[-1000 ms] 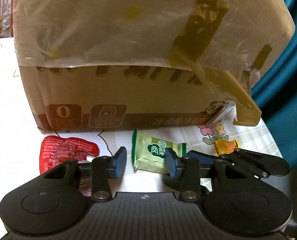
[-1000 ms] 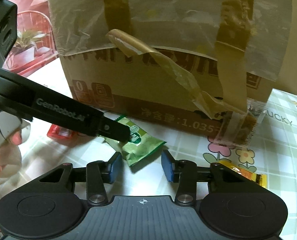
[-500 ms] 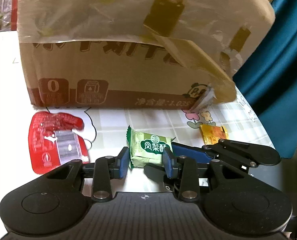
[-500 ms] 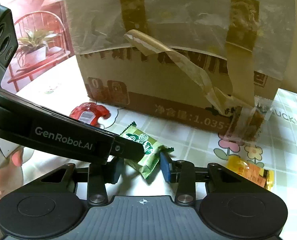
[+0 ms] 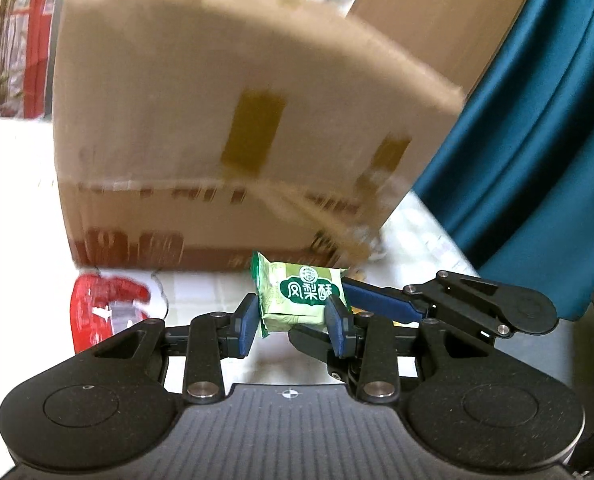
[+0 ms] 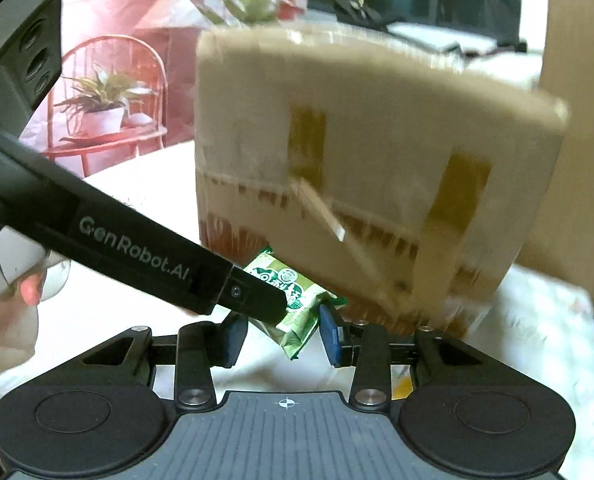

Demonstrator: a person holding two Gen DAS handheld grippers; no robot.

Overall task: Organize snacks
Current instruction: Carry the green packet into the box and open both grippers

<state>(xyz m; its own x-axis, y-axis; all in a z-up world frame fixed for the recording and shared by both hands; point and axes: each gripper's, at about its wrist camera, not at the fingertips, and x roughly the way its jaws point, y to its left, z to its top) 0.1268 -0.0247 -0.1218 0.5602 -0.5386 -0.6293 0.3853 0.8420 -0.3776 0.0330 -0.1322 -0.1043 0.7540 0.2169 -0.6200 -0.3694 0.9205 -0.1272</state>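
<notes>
A green snack packet [image 5: 303,298] sits between the blue pads of my left gripper [image 5: 293,322], which is shut on it and holds it above the table. The right wrist view shows the same packet [image 6: 297,306] in front of my right gripper [image 6: 283,338], whose jaws stand apart around it. A red snack pouch [image 5: 99,306] lies on the white table at the left. A tall taped cardboard box [image 5: 233,148] stands right behind; it also shows in the right wrist view [image 6: 377,176].
The left gripper's black body [image 6: 137,248] crosses the right wrist view from the left. The right gripper's fingers [image 5: 437,304] reach in at the right of the left view. A teal curtain [image 5: 537,120] hangs at the right. An orange wrapper [image 6: 401,384] peeks behind my right finger.
My left gripper closed on the green packet and lifted it off the table. Both views rose and pulled back, so the box's top edge now shows.
</notes>
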